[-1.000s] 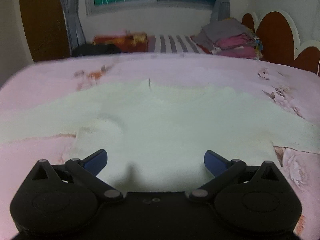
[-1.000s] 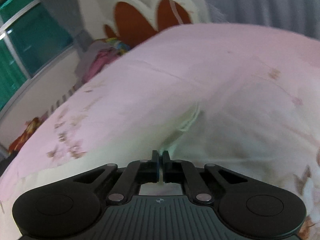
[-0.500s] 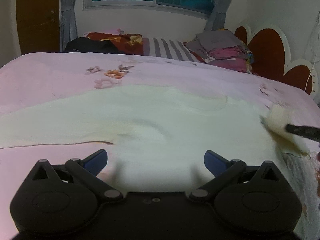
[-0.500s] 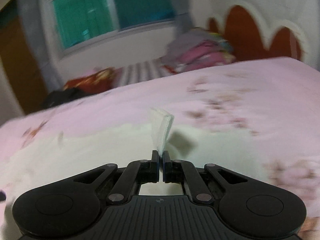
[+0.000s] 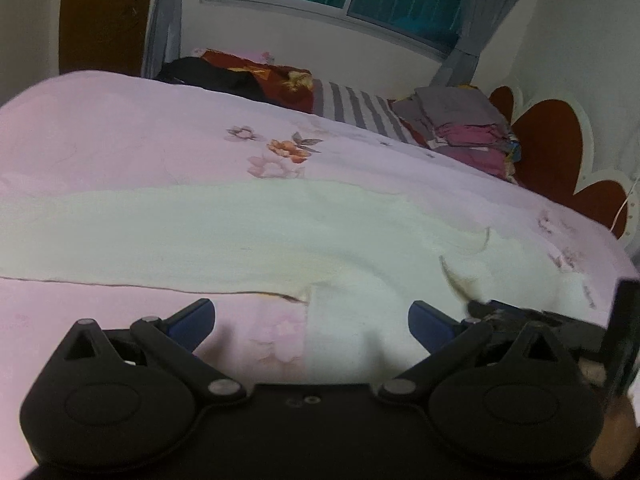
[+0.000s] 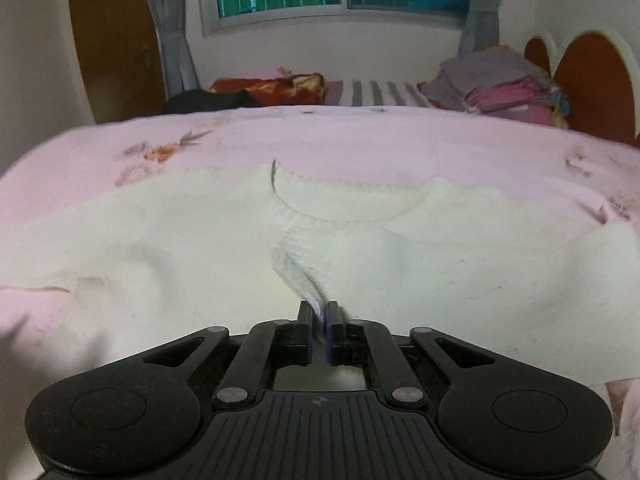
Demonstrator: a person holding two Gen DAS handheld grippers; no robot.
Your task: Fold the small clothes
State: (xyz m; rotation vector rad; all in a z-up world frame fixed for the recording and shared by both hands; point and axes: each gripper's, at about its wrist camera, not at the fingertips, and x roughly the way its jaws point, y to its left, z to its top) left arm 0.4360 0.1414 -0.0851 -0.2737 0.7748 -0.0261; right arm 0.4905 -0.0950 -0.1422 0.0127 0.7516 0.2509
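A cream sweater [image 6: 200, 248] lies spread flat on the pink floral bed [image 6: 360, 140]. The right gripper [image 6: 319, 322] has its fingers clamped on the ribbed cuff [image 6: 302, 268], while the left gripper [image 5: 311, 316] hovers, fingers wide apart

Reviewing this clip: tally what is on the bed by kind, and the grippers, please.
Cream knit garment spread on the pink floral bedsheet: 1
Stack of folded grey and pink clothes: 1
Hand-held grippers: 2, left hand-held gripper open, right hand-held gripper shut on the garment's cuff
Total: 4
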